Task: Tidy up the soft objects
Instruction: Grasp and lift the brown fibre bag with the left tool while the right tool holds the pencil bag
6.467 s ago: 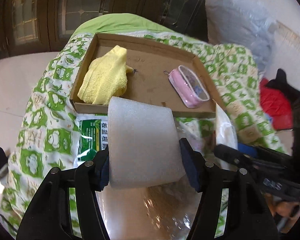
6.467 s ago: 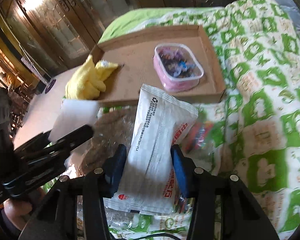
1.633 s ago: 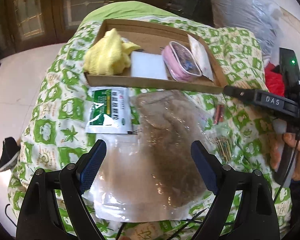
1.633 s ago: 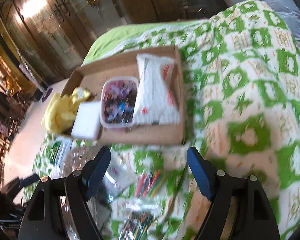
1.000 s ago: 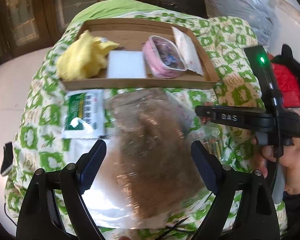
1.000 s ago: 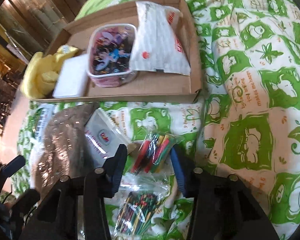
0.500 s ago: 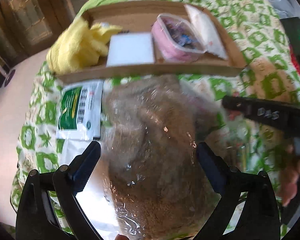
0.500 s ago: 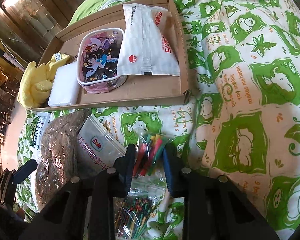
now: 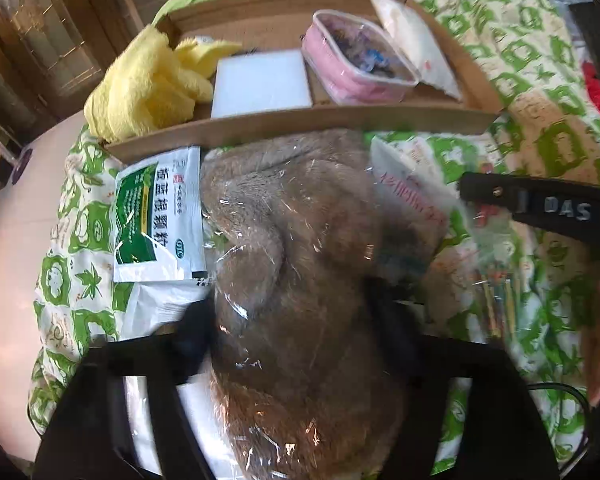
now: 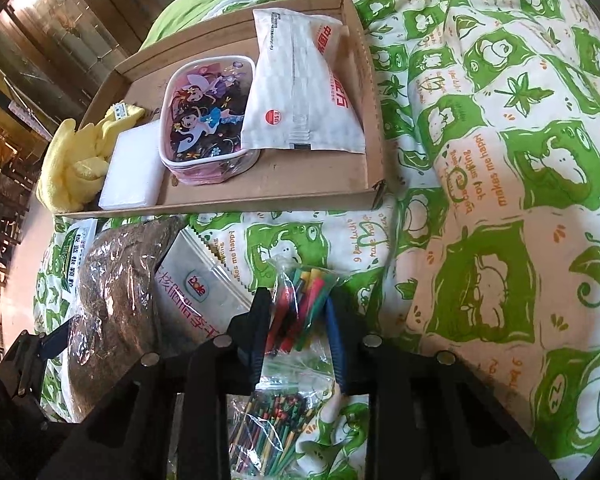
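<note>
A cardboard tray [image 9: 340, 118] [image 10: 284, 196] lies on the green-patterned quilt. It holds a yellow towel [image 9: 148, 84], a white foam block [image 9: 260, 82], a pink pouch [image 9: 356, 64] and a white packet [image 10: 304, 88]. My left gripper [image 9: 296, 320] is shut on a clear bag of brown fluffy fabric [image 9: 300, 248], lifted near the tray's front edge. My right gripper [image 10: 298, 324] is shut on a small clear bag of coloured sticks [image 10: 300, 300] lying on the quilt.
A green-and-white sachet [image 9: 156, 216] lies left of the brown bag. A Dole zip bag [image 10: 204, 288] lies beside it, and a second bag of thin coloured sticks [image 10: 276, 428] sits under my right gripper. The quilt [image 10: 500, 160] stretches to the right.
My left gripper has closed on the brown fabric bag and raised it. My right gripper has narrowed onto the coloured stick bag. Earlier the foam block and white packet went into the tray.
</note>
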Available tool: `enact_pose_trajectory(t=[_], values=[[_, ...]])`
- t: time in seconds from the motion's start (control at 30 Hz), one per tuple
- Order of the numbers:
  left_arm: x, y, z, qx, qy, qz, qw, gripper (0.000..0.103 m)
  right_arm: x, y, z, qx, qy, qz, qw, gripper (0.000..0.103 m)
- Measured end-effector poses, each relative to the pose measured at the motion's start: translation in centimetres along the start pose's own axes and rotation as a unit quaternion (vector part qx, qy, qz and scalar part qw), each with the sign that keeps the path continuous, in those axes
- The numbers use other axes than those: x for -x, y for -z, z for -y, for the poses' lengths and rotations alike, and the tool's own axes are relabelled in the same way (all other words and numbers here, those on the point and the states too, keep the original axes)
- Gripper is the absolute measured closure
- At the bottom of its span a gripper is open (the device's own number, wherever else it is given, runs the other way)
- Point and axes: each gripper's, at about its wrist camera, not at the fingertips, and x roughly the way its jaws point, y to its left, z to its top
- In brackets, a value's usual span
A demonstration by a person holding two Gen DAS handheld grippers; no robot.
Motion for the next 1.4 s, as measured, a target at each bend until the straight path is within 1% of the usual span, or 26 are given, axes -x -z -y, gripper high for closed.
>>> enact_pose_trajectory(t=[0.07,0.13,0.23,0.4,0.5,0.6,0.67,0.87,1.03,1.23,1.4], values=[[0.6,0.1,-0.2,0.004,0.015,0.007,0.9998,0.069,0.0,0.0,0.0,0.001,-0.001,0.001,1.0,0.076],[1.0,0.3,-1.0,0.02,0.044,0.01,0.9988,0.074,0.1,0.0,0.1,0.0,-0.002,0.003,1.0,0.076],[2.1,0.8,-2.8,0.056,0.098,0.013,0.9935,0.075,0.2,0.0,0.2,-0.001,-0.007,0.005,1.0,0.078],[3.7,1.4,-4.9,0.098,0.144,0.035,0.9841,0.075,0.2,0.0,0.2,-0.001,-0.007,0.005,1.0,0.078],[4.8,1.3,-5.3,0.101,0.143,0.05,0.9833,0.075,0.3,-0.1,0.2,0.0,-0.01,0.009,1.0,0.083],[5.5,1.7,-5.3,0.096,0.137,0.059,0.9842,0.075,0.5,-0.1,0.2,-0.001,-0.014,0.014,1.0,0.085],[5.7,2.0,-5.4,0.091,0.132,0.057,0.9854,0.075,0.5,-0.1,0.2,0.0,-0.014,0.014,1.0,0.085],[5.3,1.7,-4.9,0.082,0.12,0.062,0.9874,0.075,1.0,0.1,0.2,0.001,-0.018,0.025,1.0,0.086],[5.6,1.6,-4.9,0.08,0.115,0.07,0.9877,0.075,2.1,0.4,0.0,0.008,-0.016,0.042,0.999,0.086],[5.7,1.7,-4.8,0.078,0.111,0.074,0.988,0.075,3.5,0.7,0.5,0.013,-0.027,0.064,0.998,0.086],[5.9,1.7,-4.8,0.076,0.109,0.078,0.988,0.075,3.9,0.7,0.5,0.016,-0.028,0.066,0.997,0.086]])
